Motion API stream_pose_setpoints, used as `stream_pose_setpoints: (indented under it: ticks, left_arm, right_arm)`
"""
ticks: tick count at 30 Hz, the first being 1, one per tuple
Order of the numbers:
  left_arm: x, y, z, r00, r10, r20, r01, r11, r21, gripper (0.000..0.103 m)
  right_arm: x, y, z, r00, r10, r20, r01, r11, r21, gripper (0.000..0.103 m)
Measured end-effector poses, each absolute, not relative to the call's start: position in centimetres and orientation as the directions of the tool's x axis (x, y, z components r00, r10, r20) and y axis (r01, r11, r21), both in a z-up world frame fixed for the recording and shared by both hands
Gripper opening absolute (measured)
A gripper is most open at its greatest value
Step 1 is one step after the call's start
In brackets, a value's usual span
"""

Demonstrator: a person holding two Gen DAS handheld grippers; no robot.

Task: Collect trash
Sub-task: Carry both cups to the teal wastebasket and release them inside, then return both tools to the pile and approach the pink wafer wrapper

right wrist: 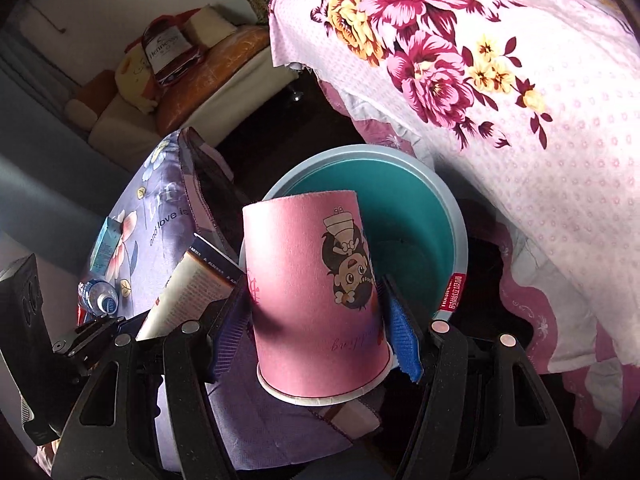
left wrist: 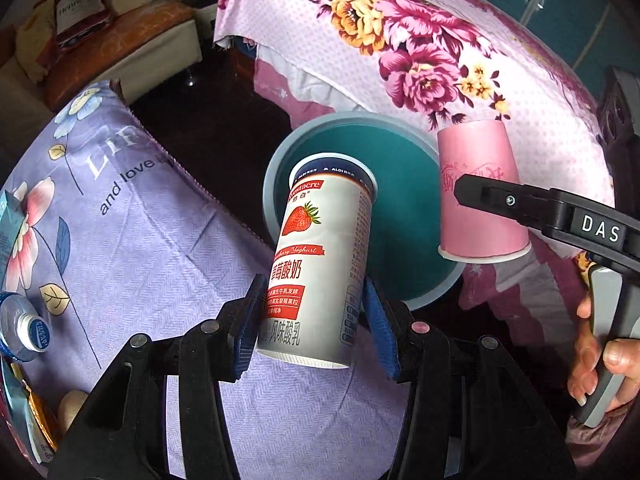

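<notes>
A white strawberry yoghurt carton (left wrist: 324, 264) is clamped between the blue pads of my left gripper (left wrist: 316, 322), held above the near rim of a teal trash bin (left wrist: 404, 216). My right gripper (right wrist: 316, 320) is shut on an upside-down pink paper cup (right wrist: 316, 296), also over the bin (right wrist: 420, 240). In the left wrist view the pink cup (left wrist: 480, 196) hangs at the bin's right edge with the right gripper's black finger (left wrist: 504, 200) across it. The carton (right wrist: 188, 284) shows at the left in the right wrist view.
A lilac floral cloth (left wrist: 140, 248) covers the surface at the left, with a small water bottle (left wrist: 24, 328) and a blue carton (right wrist: 105, 249) on it. A pink flowered quilt (left wrist: 420, 60) rises behind the bin. A sofa with cushions (right wrist: 180, 80) stands at the back. A hand (left wrist: 600, 356) grips the right tool.
</notes>
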State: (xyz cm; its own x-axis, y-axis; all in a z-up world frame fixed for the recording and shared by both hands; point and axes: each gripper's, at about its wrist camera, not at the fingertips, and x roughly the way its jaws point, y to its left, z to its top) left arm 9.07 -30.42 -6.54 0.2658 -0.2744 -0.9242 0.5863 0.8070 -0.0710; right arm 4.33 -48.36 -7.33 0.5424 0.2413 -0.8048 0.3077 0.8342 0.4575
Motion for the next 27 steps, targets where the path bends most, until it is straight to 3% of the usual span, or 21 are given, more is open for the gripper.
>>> stream_pose_setpoints:
  ticks: [13, 15, 17, 19, 27]
  left_arm:
    - [9.9, -32.1, -9.0, 0.208, -0.267, -0.941, 0.586, 0.805, -0.098, 0.052]
    - [9.8, -31.7, -8.6, 0.221, -0.269, -0.937, 0.579, 0.810, -0.096, 0.056]
    - [9.5, -31.0, -8.0, 0.242, -0.273, -0.931, 0.571, 0.816, -0.091, 0.073]
    - [9.4, -30.3, -7.4, 0.262, -0.282, -0.923, 0.556, 0.826, -0.094, 0.082]
    - [9.3, -25.9, -5.8, 0.278, -0.309, -0.910, 0.482, 0.864, -0.146, 0.090]
  right_arm:
    - [4.6, -49.0, -10.1, 0.485, 0.243, -0.840, 0.338, 0.834, 0.437, 0.061]
    - [4.7, -48.9, -10.4, 0.477, 0.246, -0.844, 0.339, 0.834, 0.435, 0.061]
    - [4.8, -48.7, -10.5, 0.469, 0.247, -0.848, 0.340, 0.836, 0.431, 0.061]
    - [4.8, -48.4, -10.8, 0.458, 0.245, -0.855, 0.341, 0.840, 0.423, 0.061]
    - [4.9, -46.5, -10.4, 0.436, 0.245, -0.866, 0.326, 0.854, 0.406, 0.073]
